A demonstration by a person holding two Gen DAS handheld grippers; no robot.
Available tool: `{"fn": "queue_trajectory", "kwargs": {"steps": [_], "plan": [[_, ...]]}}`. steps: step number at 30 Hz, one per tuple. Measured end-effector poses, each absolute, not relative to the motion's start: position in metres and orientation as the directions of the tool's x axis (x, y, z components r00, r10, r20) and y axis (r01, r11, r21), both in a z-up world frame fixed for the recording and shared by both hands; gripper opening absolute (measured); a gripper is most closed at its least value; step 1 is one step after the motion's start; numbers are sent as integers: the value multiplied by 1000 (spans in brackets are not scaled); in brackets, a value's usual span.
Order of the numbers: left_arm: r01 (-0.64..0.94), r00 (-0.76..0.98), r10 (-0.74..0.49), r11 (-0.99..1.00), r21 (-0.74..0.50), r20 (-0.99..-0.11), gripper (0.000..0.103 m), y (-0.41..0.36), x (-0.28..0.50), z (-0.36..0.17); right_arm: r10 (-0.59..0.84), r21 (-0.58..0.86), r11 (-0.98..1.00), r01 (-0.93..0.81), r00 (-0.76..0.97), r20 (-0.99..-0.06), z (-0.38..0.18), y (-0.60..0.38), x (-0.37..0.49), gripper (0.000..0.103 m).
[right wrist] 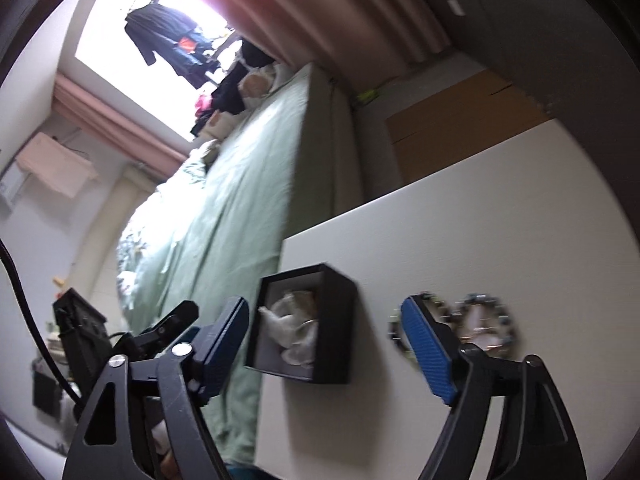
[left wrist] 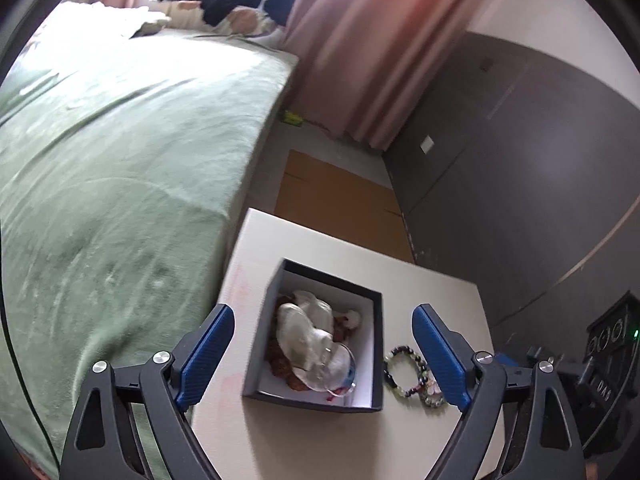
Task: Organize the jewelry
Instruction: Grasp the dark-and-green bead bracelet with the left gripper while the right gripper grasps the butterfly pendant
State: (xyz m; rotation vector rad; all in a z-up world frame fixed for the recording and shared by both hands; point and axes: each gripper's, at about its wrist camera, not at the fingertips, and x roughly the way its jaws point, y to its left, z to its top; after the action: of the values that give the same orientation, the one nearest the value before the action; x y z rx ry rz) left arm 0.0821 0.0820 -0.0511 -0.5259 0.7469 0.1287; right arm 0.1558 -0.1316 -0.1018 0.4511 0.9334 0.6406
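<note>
Left wrist view is showing the left gripper (left wrist: 323, 354) hanging over a pale worktop (left wrist: 432, 280), its jaws spread wide and gripping nothing, the blue pads (left wrist: 208, 356) straddling a dark open box (left wrist: 276, 308); the box is sitting near the worktop's edge beside the green bed (left wrist: 120, 160), its long axis running away from the camera, and it is holding white crumpled cloth (left wrist: 308, 328), brownish beads and a clear bangle (left wrist: 340, 372); two beaded bracelets (left wrist: 408, 372) are lying flat on the worktop just beside the box, on its right, one partly hidden behind the right pad; right wrist view, strongly tilted, is showing the right gripper (right wrist: 324, 346) likewise released and holding nothing, one pad near the box's opening and the other overlapping the blurred bracelets; a pink curtain (left wrist: 360, 40) is hanging behind.
</note>
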Motion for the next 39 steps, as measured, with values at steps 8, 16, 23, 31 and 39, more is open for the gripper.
{"fn": "queue_trajectory", "kwargs": {"steps": [8,16,23,31,39], "plan": [[-201,721,-101,917,-346,-686,91,34,94,-53,603,562,792,-239,447,-661,-112,-172,164,81],[-118,683,-96,964,-240,-724,91,-9,105,-62,527,508,844,-172,445,-724,-120,-204,167,80],[-39,664,-108,983,-179,-740,91,-42,111,-68,473,463,875,-143,459,-752,-122,-225,167,80],[19,591,-134,988,-152,-795,57,-72,125,-93,463,463,878,-121,463,-756,-123,-250,168,80],[68,546,-121,993,-100,-829,39,-94,139,-116,432,434,894,-113,478,-765,-121,-270,171,78]]}}
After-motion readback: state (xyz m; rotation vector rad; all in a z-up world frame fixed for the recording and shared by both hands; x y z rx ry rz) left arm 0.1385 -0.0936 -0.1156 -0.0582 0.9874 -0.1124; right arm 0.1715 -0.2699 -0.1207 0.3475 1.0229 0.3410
